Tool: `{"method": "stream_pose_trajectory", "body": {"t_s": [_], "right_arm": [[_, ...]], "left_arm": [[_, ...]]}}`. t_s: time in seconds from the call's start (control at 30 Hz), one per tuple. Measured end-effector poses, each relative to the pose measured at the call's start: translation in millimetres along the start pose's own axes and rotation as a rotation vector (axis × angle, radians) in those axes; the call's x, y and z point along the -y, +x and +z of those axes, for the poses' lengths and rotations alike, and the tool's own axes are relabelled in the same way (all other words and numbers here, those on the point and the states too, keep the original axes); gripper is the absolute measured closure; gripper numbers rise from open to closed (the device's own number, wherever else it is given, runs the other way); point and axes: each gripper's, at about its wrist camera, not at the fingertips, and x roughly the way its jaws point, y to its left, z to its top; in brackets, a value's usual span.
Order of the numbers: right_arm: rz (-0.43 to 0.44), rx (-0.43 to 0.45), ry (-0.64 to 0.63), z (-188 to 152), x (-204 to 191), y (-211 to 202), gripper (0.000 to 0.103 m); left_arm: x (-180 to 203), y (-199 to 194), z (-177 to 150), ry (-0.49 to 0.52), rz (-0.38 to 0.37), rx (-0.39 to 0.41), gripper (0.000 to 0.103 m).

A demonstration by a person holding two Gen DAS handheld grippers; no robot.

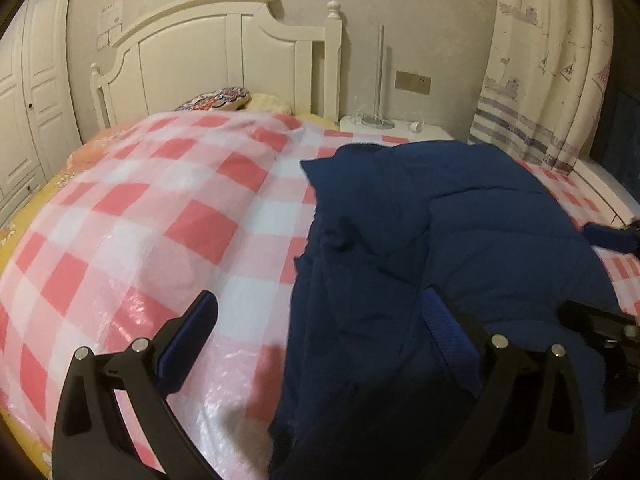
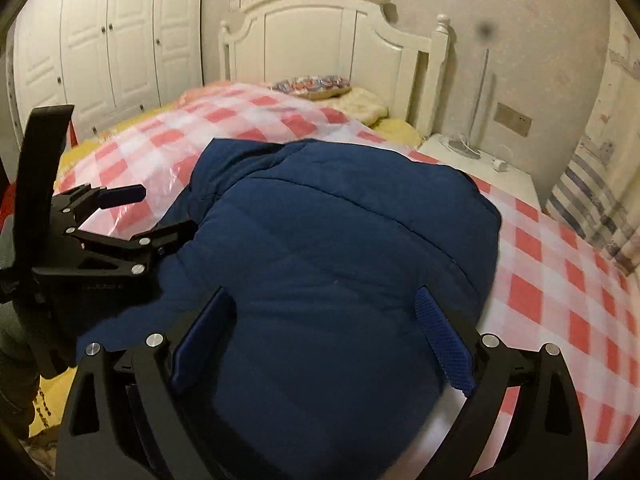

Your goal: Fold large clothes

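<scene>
A navy padded jacket [image 2: 332,232] lies bunched and partly folded over on the bed's pink-and-white checked cover [image 1: 160,216]. In the right wrist view my right gripper [image 2: 324,296] stands open just over the jacket's near part, with a blue pad on either side of the cloth and neither pressing it. My left gripper [image 1: 320,304] is open too: its left finger is over the bare cover and its right finger is over the jacket's [image 1: 460,240] left edge. The left gripper [image 2: 156,212] also shows at the jacket's left side, with nothing in it.
A white headboard [image 1: 224,48] and pillows [image 2: 316,84] are at the far end of the bed. White wardrobes [image 2: 108,48] stand on the left. On the right are a nightstand with a lamp [image 2: 476,148] and a patterned curtain [image 1: 548,64]. A yellow sheet [image 1: 8,232] edges the bed.
</scene>
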Motion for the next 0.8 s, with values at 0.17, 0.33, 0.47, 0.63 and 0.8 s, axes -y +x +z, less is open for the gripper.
{"method": "stream_pose_trajectory", "body": {"t_s": [0.17, 0.33, 0.47, 0.63, 0.8], "right_arm": [[0.024, 0.051, -0.016, -19, -15, -33, 0.009], [0.062, 0.068, 0.062, -50, -8, -34, 0.007], [0.111, 0.069, 0.201, -55, 19, -49, 0.007], [0.283, -0.018, 0.529, -82, 68, -30, 0.006], [0.405, -0.036, 0.603, -89, 71, -17, 0.006]], "left_arm": [[-4, -6, -10, -0.02, -0.001, -0.014, 0.002], [-3, -8, -14, -0.01, 0.005, -0.019, 0.002], [-8, -9, -14, -0.024, -0.02, -0.037, 0.002], [-17, -8, -15, -0.088, -0.092, -0.075, 0.002], [-43, 2, -20, -0.255, -0.353, -0.183, 0.002]]}}
